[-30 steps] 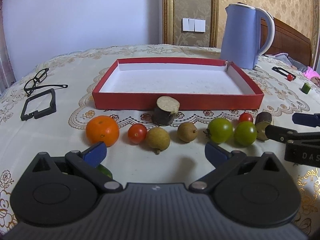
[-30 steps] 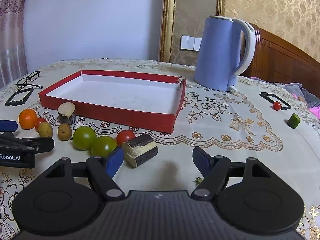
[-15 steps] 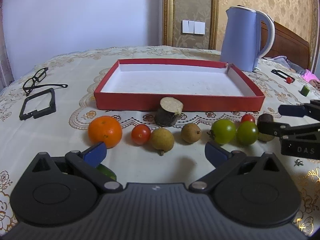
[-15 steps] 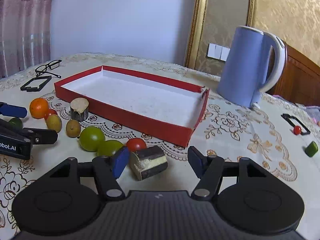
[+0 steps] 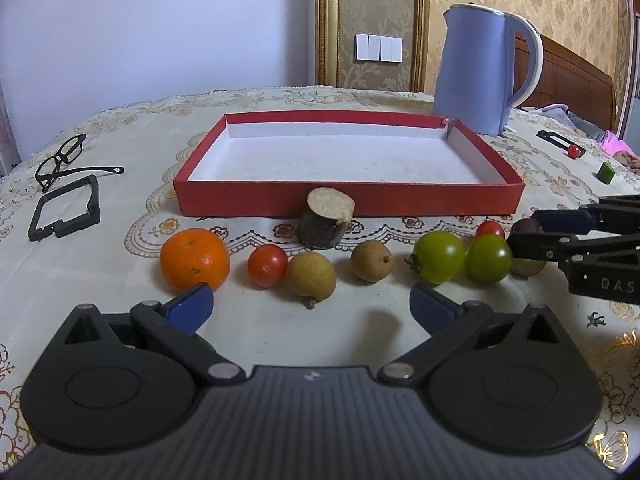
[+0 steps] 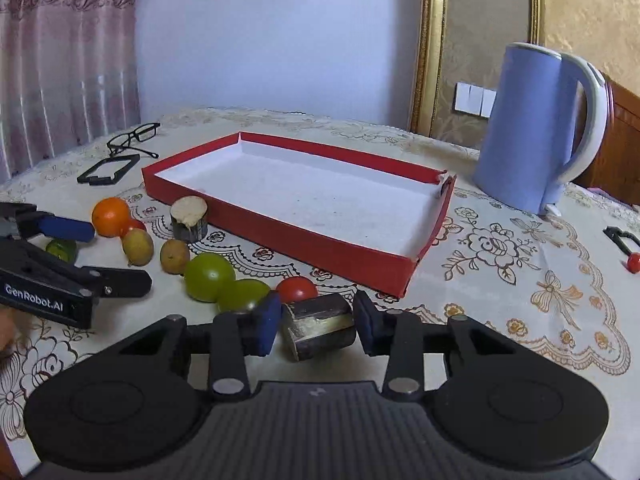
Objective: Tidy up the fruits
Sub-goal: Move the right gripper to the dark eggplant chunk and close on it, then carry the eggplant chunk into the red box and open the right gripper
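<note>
Red tray [image 5: 348, 200] — orange tangerine [image 5: 195, 259] — lavender kettle [image 5: 476, 68].

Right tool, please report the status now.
Right tool open around dark cane piece, not yet clamped. Left tool open, empty. Red tray empty. Red tomato crowds the cane piece.

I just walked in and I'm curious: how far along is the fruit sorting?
Barely begun. The red tray holds nothing. The right gripper brackets a dark cut piece, jaws close on either side; contact is unclear. The left gripper is open and empty. The orange and the green tomatoes sit on the tablecloth.
</note>
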Demonstrator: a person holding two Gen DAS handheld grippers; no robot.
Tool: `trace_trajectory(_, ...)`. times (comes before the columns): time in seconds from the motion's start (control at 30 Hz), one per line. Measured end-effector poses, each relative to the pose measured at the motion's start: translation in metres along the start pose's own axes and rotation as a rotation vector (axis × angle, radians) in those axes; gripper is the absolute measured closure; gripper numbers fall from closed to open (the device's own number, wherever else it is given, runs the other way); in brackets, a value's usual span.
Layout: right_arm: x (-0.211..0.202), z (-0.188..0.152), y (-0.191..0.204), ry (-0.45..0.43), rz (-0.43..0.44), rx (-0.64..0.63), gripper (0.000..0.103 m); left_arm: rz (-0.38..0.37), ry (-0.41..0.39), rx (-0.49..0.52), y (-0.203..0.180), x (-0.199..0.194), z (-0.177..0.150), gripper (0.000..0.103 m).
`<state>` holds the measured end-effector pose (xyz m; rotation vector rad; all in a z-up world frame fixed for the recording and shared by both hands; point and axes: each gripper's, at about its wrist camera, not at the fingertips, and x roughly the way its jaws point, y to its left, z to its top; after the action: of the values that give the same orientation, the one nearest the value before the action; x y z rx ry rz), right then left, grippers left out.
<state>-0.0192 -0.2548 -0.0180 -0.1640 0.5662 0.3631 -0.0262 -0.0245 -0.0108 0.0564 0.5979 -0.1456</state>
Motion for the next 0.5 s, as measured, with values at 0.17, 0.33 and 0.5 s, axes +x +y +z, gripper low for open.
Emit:
trace_trajectory(0.17, -0.002, -0.001, 0.001, -0.005, -0.010, 0.021, 0.065, 0.009, 0.003, 0.006, -0.001, 0.002, -0.002, 0.000)
trace_trajectory(0.33, -0.010, -0.001, 0.010, -0.021, -0.066, 0.011, 0.065, 0.013, -0.002, 0.015, -0.001, 0.002, -0.003, 0.000)
trace_trajectory(0.5, -0.021, 0.006, 0.017, -0.055, -0.111, -0.004, 0.065, 0.014, -0.008, 0.010, 0.002, 0.002, -0.004, 0.000)
